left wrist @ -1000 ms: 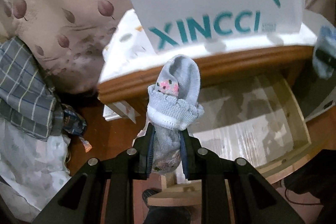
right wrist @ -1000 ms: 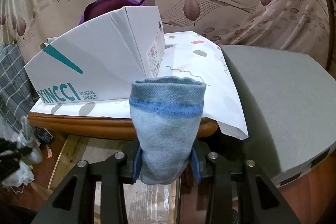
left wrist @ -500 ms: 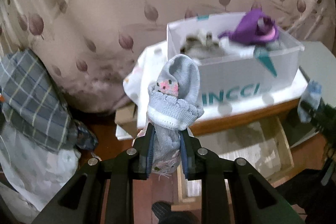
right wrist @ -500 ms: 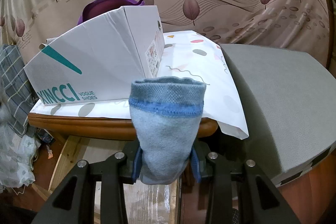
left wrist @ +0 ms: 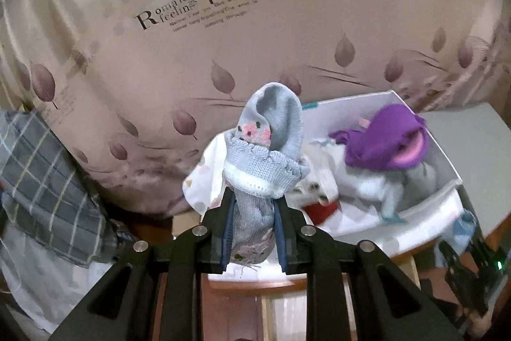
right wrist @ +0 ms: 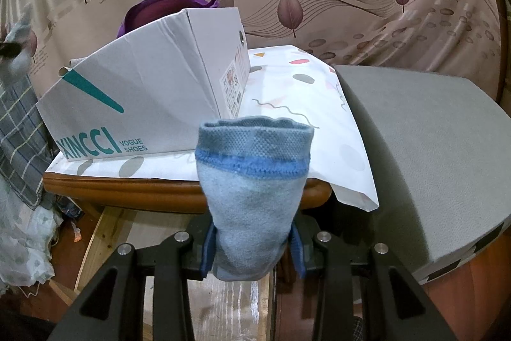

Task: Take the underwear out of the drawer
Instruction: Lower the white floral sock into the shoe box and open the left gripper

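My left gripper [left wrist: 252,232] is shut on a grey knitted sock with a pink face [left wrist: 265,155], held high and just left of the open white shoe box [left wrist: 444,155]. That box holds a purple garment [left wrist: 383,139] and several pale clothes. My right gripper [right wrist: 252,248] is shut on a light blue sock with a darker blue band [right wrist: 252,181], held above the open wooden drawer [right wrist: 95,232] in front of the box [right wrist: 143,104]. The right gripper with its blue sock [left wrist: 460,232] shows blurred at the lower right of the left wrist view.
The box stands on a white patterned cloth [right wrist: 303,104] over a wooden nightstand top [right wrist: 179,190]. A grey padded surface [right wrist: 415,143] lies to the right. A leaf-print curtain [left wrist: 223,21] fills the back. Plaid fabric [left wrist: 48,181] hangs at the left.
My left gripper has risen with the grey sock, from level with the box's front to above its rim, so the contents now show. The right gripper has stayed still.
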Motion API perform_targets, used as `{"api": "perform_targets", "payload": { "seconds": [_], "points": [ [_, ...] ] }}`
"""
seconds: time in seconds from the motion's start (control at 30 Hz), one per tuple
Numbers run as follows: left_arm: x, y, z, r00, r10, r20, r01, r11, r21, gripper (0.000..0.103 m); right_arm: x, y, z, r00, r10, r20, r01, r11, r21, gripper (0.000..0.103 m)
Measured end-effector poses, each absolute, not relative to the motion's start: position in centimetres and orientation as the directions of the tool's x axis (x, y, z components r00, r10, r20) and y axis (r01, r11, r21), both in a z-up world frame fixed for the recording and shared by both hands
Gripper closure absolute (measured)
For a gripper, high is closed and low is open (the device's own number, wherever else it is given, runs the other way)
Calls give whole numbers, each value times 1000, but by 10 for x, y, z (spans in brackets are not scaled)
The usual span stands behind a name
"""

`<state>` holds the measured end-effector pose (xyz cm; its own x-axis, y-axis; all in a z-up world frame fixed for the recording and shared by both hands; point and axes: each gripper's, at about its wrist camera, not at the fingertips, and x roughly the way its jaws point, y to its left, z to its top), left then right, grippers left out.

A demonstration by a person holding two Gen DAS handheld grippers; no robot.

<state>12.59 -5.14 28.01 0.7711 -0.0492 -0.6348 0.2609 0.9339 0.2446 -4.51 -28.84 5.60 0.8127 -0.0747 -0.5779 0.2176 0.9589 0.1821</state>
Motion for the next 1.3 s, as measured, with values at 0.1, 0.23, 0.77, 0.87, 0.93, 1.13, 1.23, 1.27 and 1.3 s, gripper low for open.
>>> {"api": "perform_targets", "payload": {
  "seconds": [0.1,0.23,0.77,0.87,0.93,1.13,1.23,1.27,1.3],
  "points": [
    [149,-56,282,756,-50,-653,247,945,213,83,-45,-290,56,812,-69,-580,217,958,189,65],
    [173,-68,277,731,-59,-680,268,941,206,83,-44,-291,57,811,-66,-582,218,956,195,65],
    [245,-90,200,608,-39,-793,261,953,153,76,-42,-291,56,805,-53,-591,215,955,206,64],
    [249,-89,194,622,-23,-783,250,953,171,74,-42,-289,55,803,-57,-593,216,956,200,64],
    [248,-89,193,633,-21,-774,247,953,176,73,-42,-289,55,803,-57,-593,216,956,201,64],
    [242,-87,199,669,-9,-744,236,951,201,43,-41,-290,53,801,-55,-597,217,955,203,63],
    [235,-87,203,672,-17,-741,243,949,199,38,-41,-291,53,800,-57,-597,218,955,202,63],
    [232,-88,205,677,-12,-736,246,946,210,38,-40,-291,54,800,-56,-597,220,954,204,63],
    [229,-89,207,682,-8,-731,246,944,220,37,-40,-292,53,800,-56,-598,219,954,205,63]
  ]
}}
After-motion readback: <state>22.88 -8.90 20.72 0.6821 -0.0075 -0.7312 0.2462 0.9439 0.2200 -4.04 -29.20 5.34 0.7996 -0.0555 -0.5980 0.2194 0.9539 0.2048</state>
